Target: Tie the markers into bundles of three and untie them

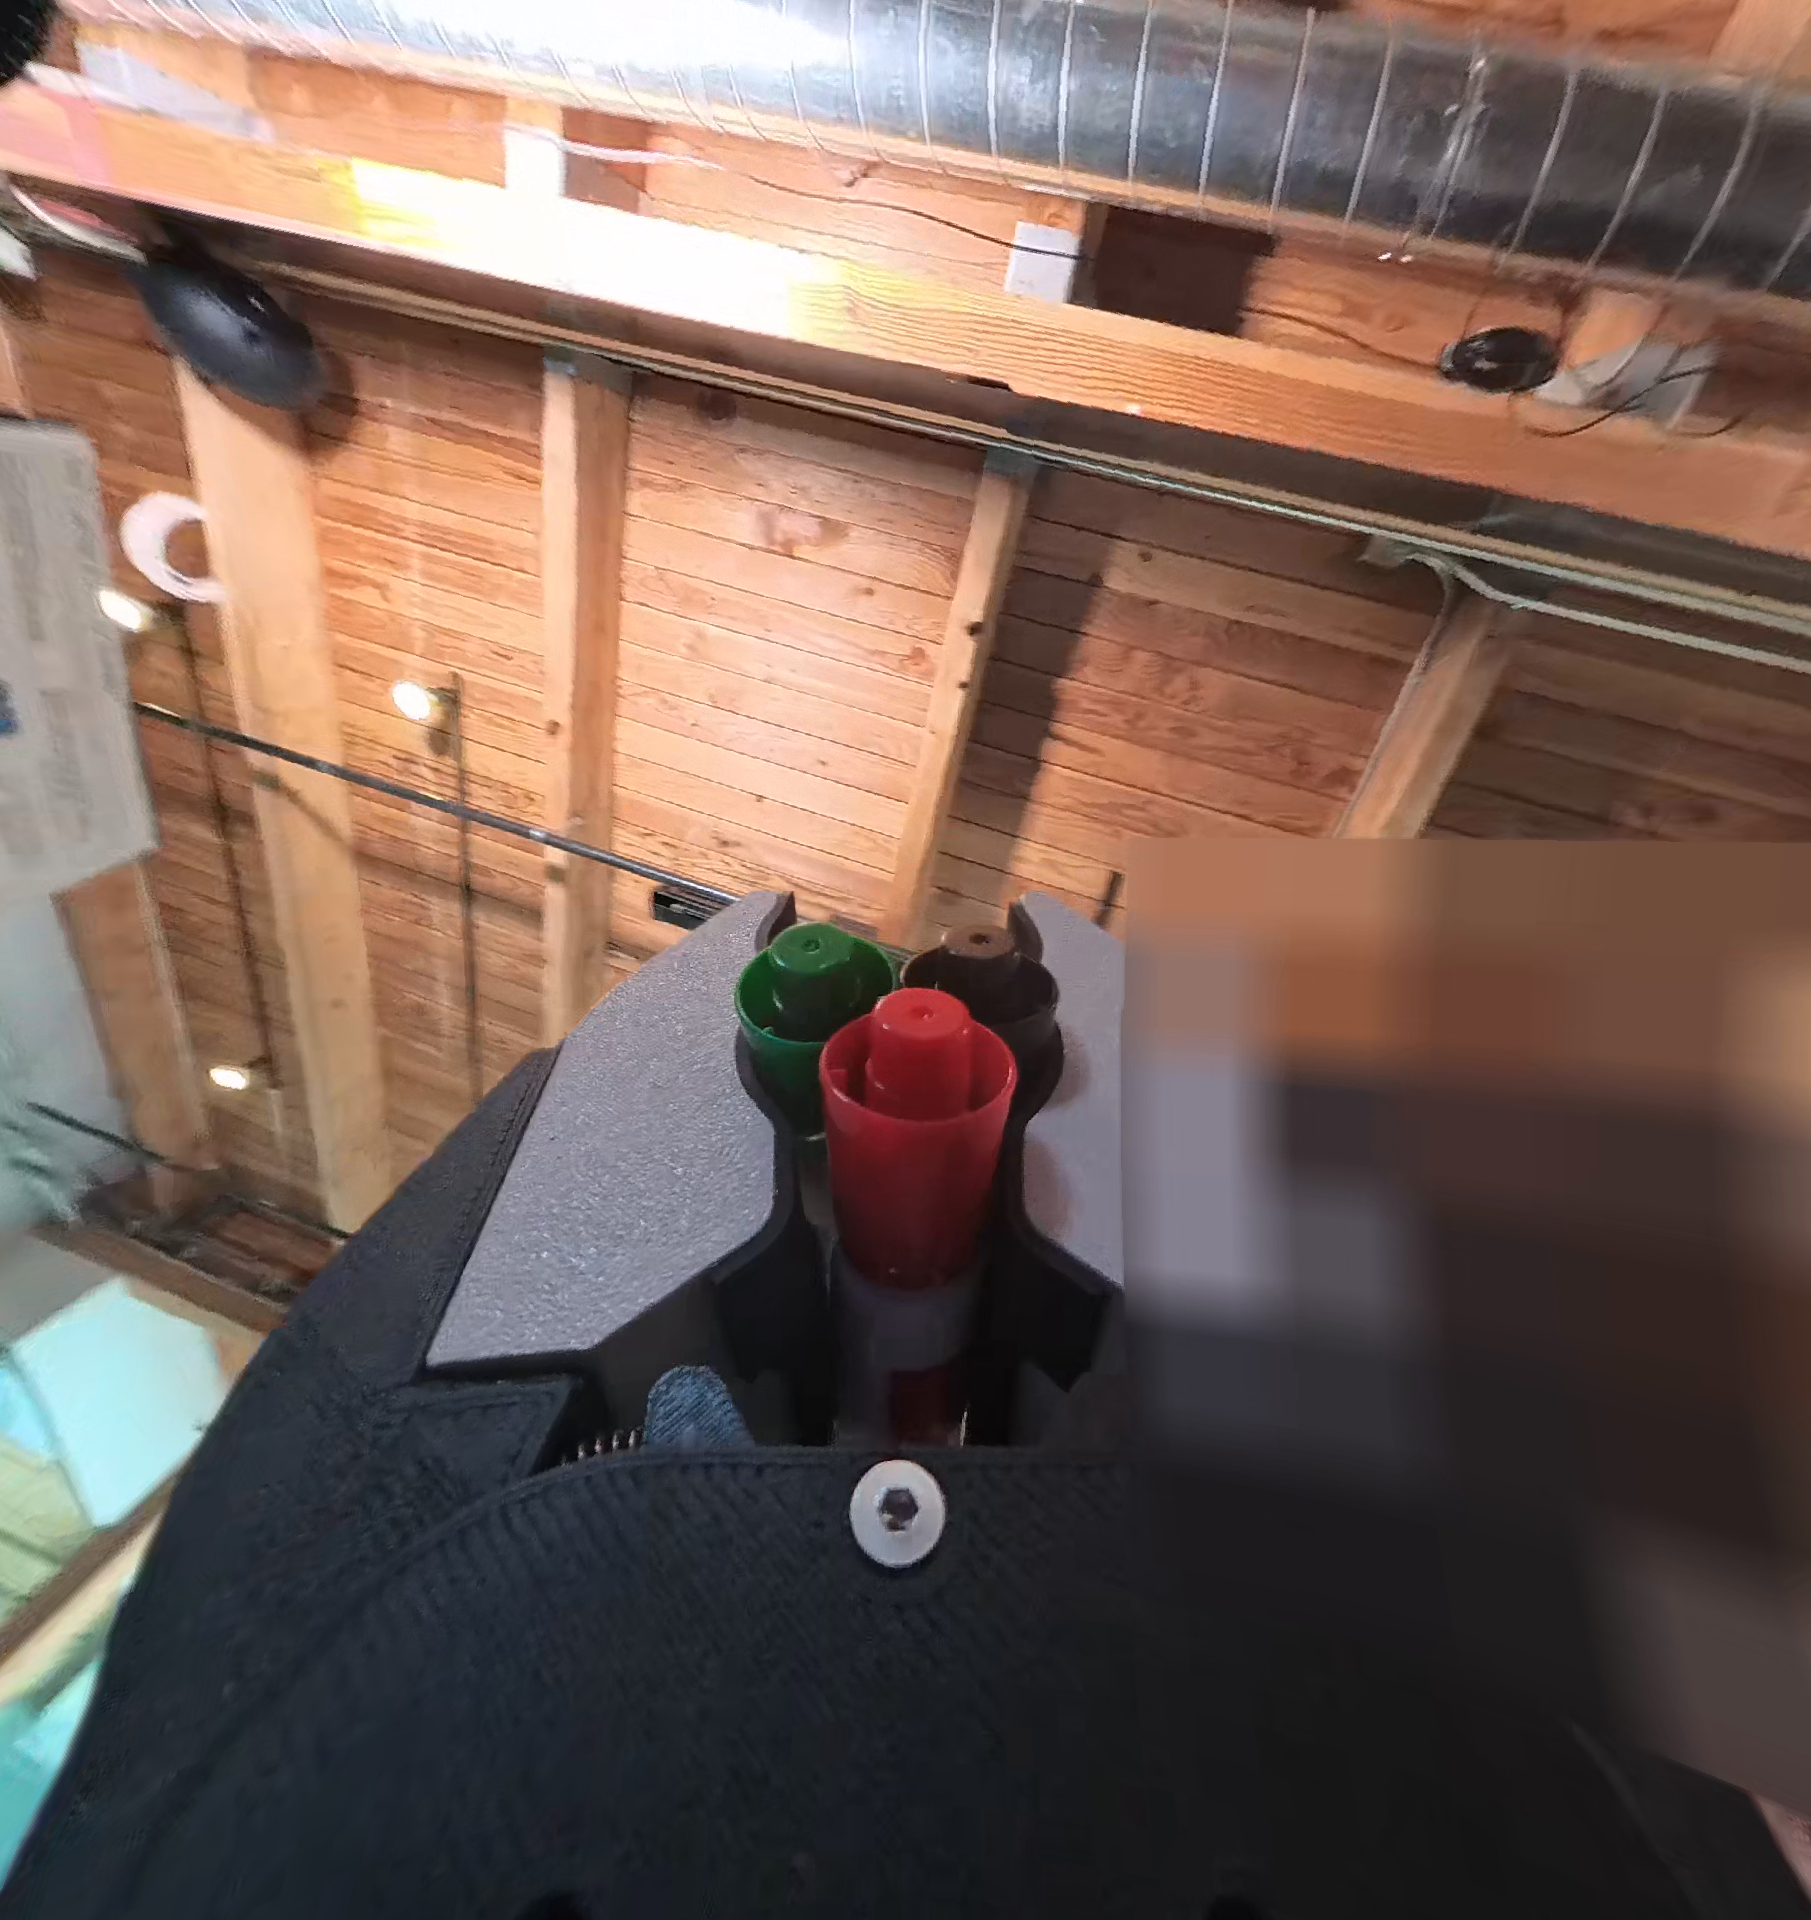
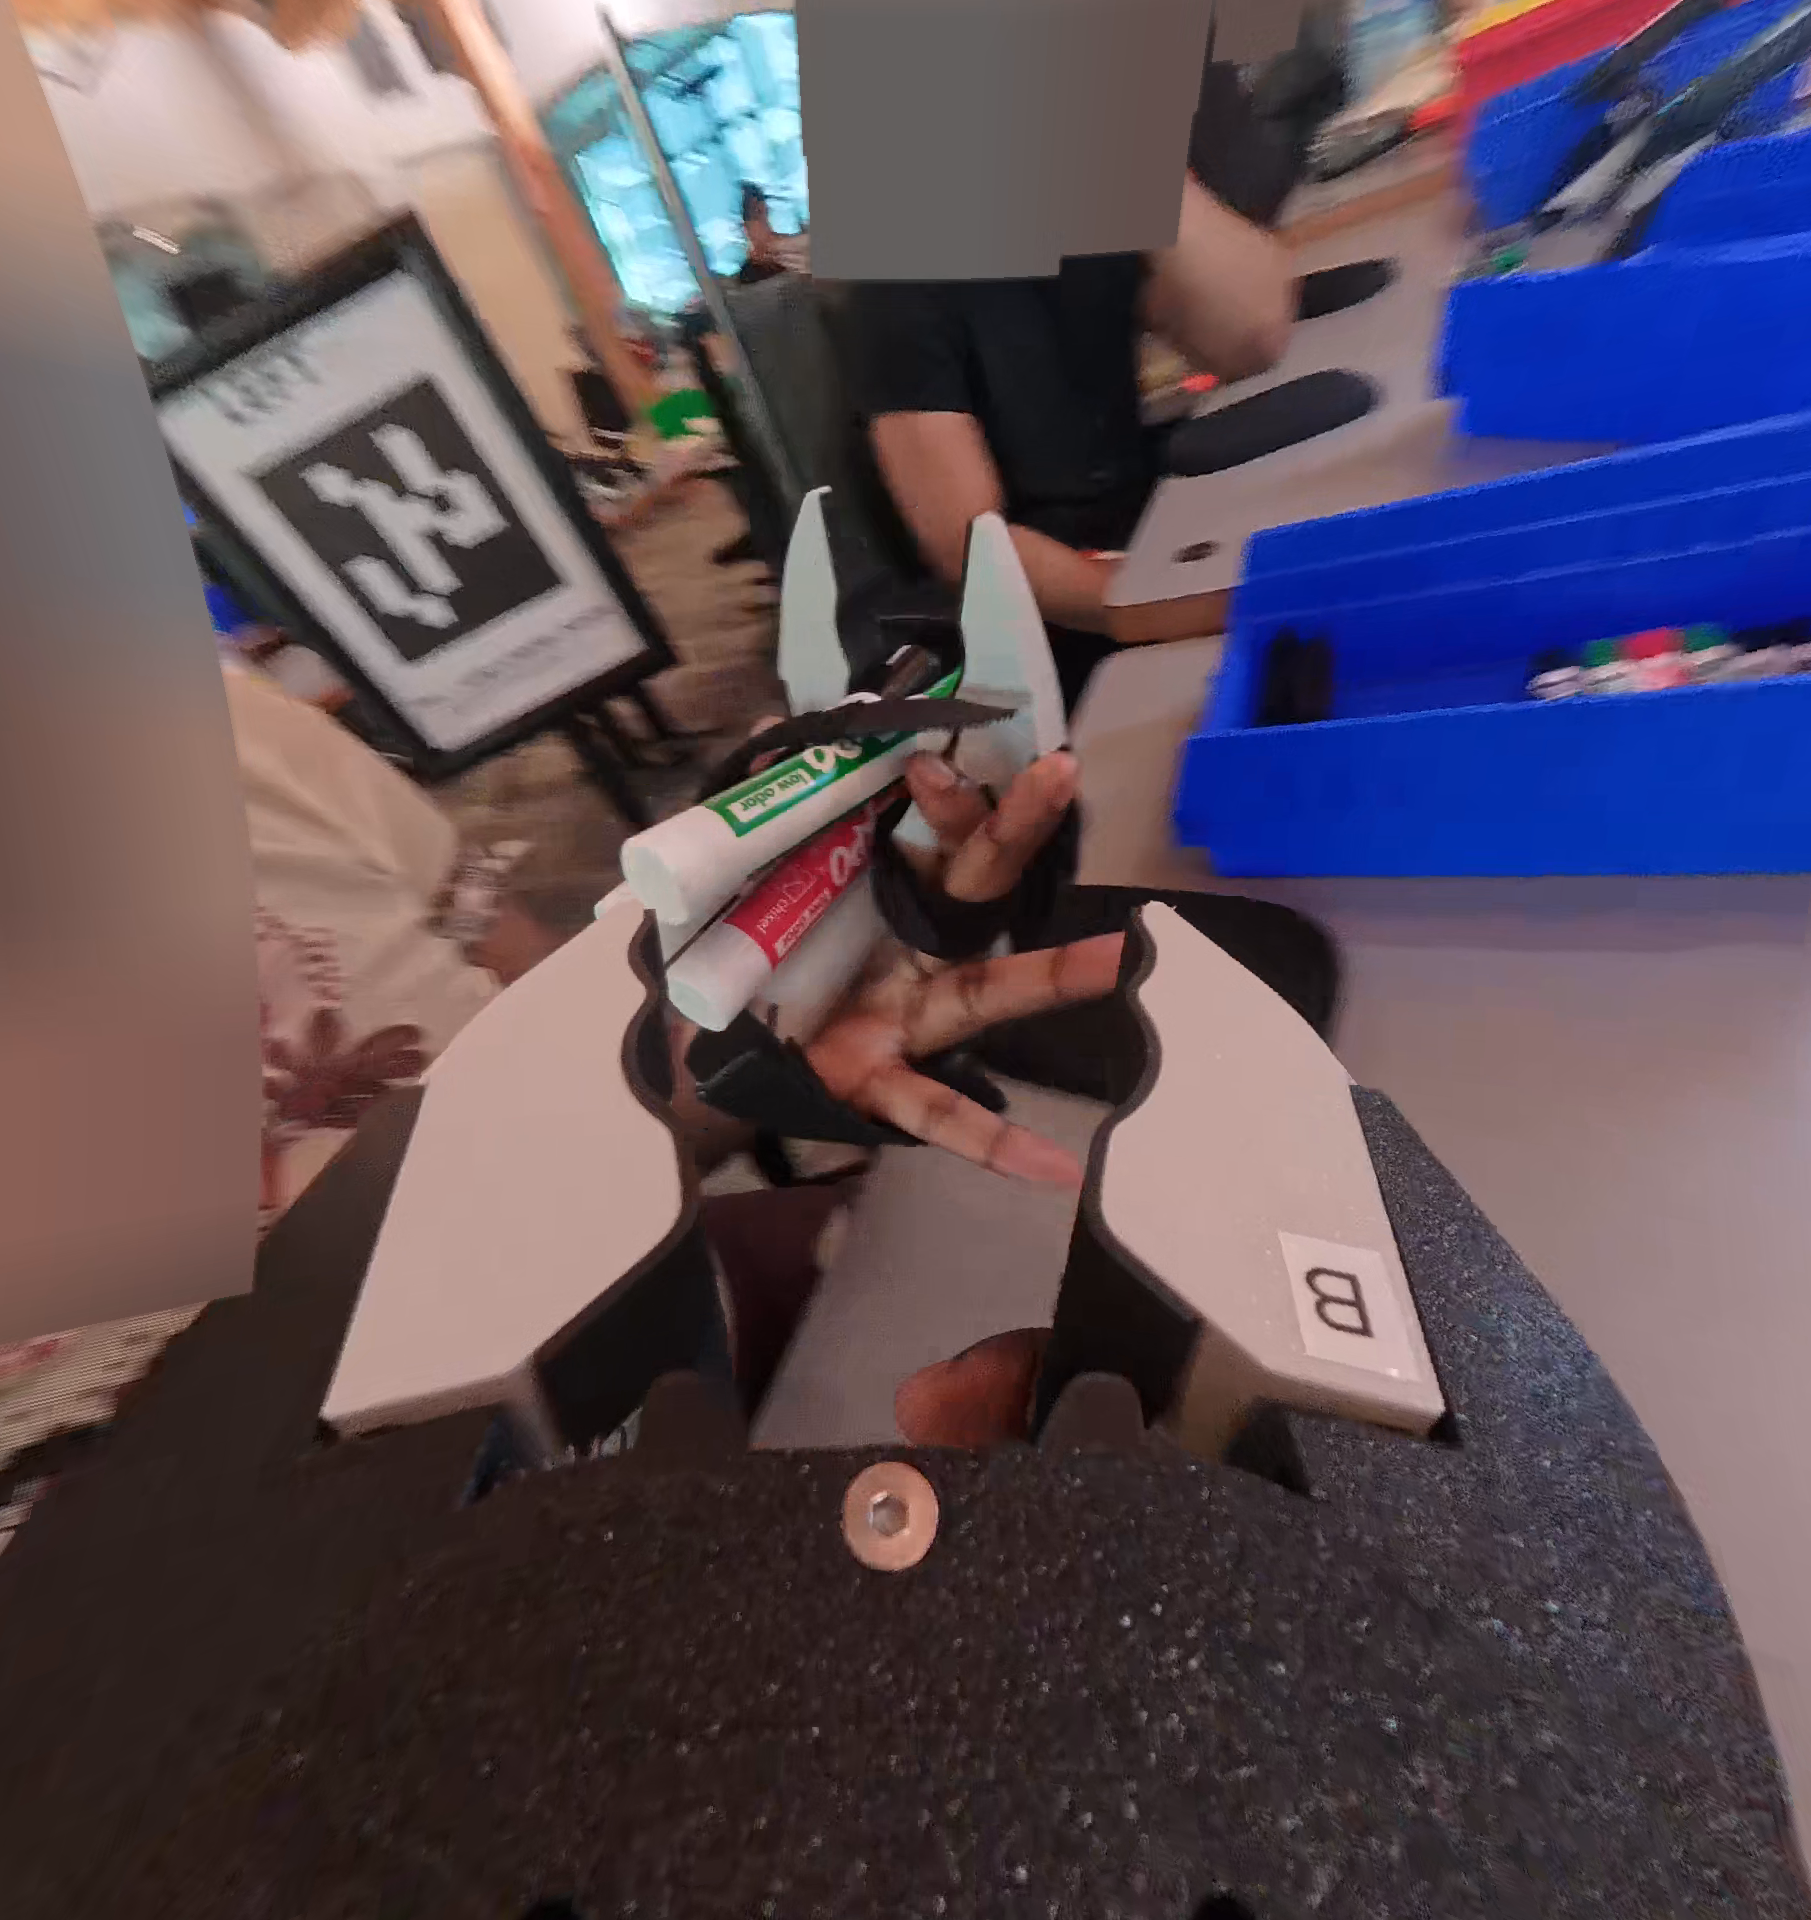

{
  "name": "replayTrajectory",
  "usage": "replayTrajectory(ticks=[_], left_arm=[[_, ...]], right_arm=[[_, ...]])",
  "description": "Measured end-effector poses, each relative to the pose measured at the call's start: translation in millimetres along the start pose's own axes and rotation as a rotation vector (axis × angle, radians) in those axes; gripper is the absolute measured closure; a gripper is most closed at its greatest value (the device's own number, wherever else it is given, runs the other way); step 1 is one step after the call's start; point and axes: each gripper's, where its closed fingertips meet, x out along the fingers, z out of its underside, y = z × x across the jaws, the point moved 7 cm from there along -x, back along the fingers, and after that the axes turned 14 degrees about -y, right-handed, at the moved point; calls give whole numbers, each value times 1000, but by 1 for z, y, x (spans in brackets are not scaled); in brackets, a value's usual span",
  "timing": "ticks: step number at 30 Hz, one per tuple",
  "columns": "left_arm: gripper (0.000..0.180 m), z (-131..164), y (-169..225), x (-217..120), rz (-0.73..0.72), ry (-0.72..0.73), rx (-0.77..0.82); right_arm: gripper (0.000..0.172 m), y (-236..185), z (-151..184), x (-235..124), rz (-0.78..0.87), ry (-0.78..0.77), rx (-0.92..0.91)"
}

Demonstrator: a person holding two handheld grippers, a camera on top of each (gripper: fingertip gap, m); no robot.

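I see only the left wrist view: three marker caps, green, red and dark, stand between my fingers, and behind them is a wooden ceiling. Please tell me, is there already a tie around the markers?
Observer: Yes. In the right wrist view a black strap crosses the marker bundle, with its serrated end sticking out free.
Operator: Where is the right gripper?
Observer: The right gripper is wide open and holds nothing; the white marker ends point toward it.
Operator: What lies on the table?
Observer: Blue bins stand on the grey table to the right; one holds more markers.
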Motion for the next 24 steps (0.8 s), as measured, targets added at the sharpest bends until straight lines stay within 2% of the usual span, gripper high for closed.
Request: replayTrajectory(ticks=[5, 8, 13, 17, 24], left_arm=[[141, -14, -2, -12, -224, -11, 149], [142, -16, -4, -11, -323, -84, 247], [142, -12, -5, -7, -402, -141, 320], [142, -5, -3, -2, -402, -178, 331], [142, 9, -3, 9, -480, -397, 419]], right_arm=[[95, -38, -12, -2, 431, 41, -351], [90, -60, -12, 25, 581, -133, -581], [87, -56, -18, 61, 662, -430, -705], [100, -38, -17, 71, 706, -634, -650], [114, -26, -9, 64, 523, -629, -353]])
